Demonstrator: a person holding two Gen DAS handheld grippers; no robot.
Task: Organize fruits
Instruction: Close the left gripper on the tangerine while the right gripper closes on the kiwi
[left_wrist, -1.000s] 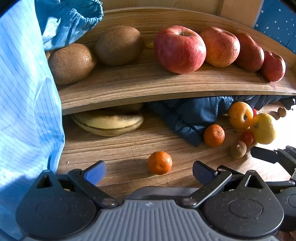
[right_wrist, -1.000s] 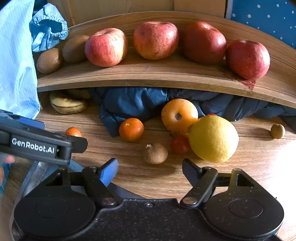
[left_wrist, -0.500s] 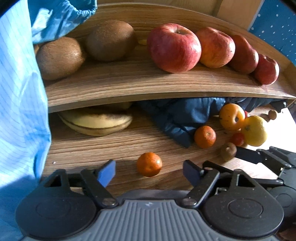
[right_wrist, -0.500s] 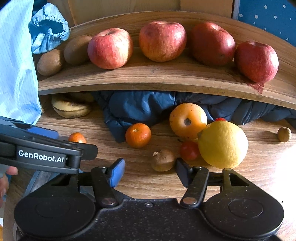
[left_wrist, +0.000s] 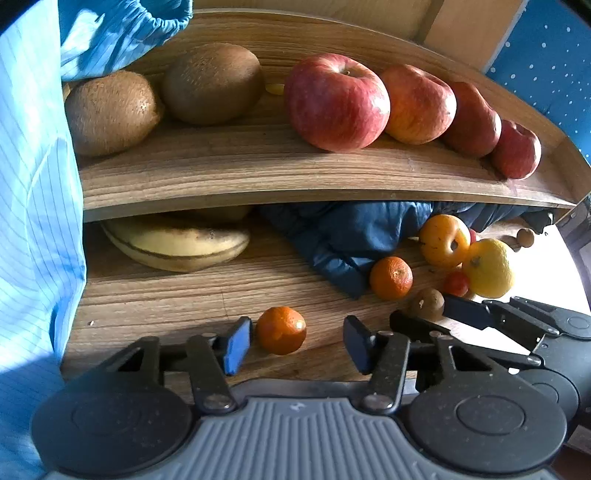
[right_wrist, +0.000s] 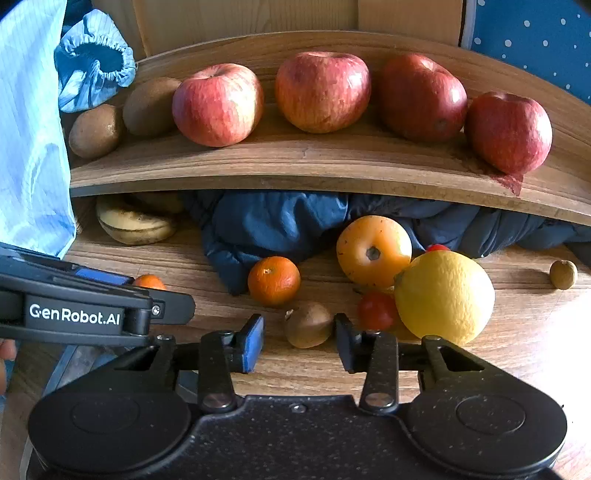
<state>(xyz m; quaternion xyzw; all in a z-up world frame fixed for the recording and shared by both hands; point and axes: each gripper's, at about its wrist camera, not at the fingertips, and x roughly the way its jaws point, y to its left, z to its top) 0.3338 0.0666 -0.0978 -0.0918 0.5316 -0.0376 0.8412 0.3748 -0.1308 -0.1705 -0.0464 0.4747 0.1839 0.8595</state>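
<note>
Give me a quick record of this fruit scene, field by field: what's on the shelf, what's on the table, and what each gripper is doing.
upper shelf: four apples, two kiwis
under shelf: banana, dark blue cloth
table: two mandarins, orange persimmon, lemon, cherry tomato, small brown fruit
left gripper: open, jaws either side of near mandarin
right gripper: open, jaws either side of small brown fruit
far mandarin: beside cloth edge
</note>
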